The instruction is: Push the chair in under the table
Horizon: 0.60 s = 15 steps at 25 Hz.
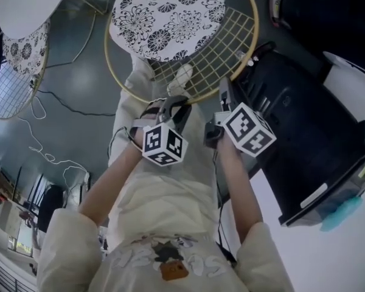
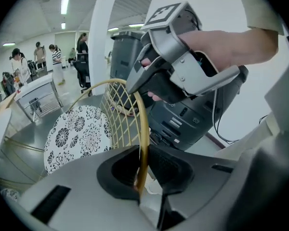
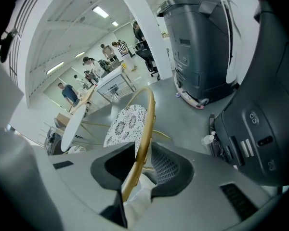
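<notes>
The chair stands on the grey floor just in front of the person, its round black-and-white flowered seat facing away and its back, a gold hoop filled with a wire grid, nearest the two hands. It sits well apart from the round white counter at the upper left of the head view, where a second chair of the same kind is partly tucked beneath the top. Both tongs meet the near arc of the hoop side by side. The left tongs are clenched on the hoop, the gold rod running upright between the two pads with no gap showing on either side. The right tongs are released: the hoop passes between the pads, leaning at the left one, with clear space to the ribbed right one. A large black machine stands just to the right of the chair, and a thin white cable trails across the floor to the left.
</notes>
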Motion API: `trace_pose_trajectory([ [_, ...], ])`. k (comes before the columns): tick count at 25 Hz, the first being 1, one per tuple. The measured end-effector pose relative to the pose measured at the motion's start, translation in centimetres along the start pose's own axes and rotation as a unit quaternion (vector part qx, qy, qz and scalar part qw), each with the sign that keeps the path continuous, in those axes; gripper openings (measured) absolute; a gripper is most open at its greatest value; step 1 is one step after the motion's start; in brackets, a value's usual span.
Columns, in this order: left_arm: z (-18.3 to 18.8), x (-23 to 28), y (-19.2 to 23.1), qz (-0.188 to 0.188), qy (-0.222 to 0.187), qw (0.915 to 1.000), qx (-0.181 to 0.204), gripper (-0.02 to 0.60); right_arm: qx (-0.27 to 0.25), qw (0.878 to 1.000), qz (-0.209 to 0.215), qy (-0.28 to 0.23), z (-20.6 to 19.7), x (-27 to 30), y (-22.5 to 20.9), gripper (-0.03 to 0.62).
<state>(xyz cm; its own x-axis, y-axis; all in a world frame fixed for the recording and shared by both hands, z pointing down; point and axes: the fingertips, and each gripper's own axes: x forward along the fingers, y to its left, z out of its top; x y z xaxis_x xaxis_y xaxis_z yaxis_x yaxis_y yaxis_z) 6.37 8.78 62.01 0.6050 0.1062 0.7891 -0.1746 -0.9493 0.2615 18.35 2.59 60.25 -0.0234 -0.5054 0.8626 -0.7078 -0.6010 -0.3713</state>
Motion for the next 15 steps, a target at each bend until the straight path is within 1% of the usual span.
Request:
trace_pose_trajectory([
  [2, 0.0, 0.0, 0.11, -0.002, 0.001, 1.0, -0.004, 0.067, -0.005, 1.0, -0.008, 0.008, 0.02, 0.28, 0.02, 0.092],
  [5, 0.14, -0.09, 0.05, -0.006, 0.003, 0.9999, -0.013, 0.067, 0.01, 1.0, -0.006, 0.012, 0.07, 0.05, 0.02, 0.08],
  [12, 0.41, 0.01, 0.48, -0.005, 0.005, 0.9992, -0.038, 0.069, 0.003, 1.0, -0.017, 0.005, 0.57, 0.28, 0.15, 0.078],
  [15, 0.42, 0.3, 0.36, 0.0, 0.003, 0.999, -0.044, 0.069, 0.002, 1.0, -0.006, 0.0, 0.66, 0.46, 0.02, 0.078],
])
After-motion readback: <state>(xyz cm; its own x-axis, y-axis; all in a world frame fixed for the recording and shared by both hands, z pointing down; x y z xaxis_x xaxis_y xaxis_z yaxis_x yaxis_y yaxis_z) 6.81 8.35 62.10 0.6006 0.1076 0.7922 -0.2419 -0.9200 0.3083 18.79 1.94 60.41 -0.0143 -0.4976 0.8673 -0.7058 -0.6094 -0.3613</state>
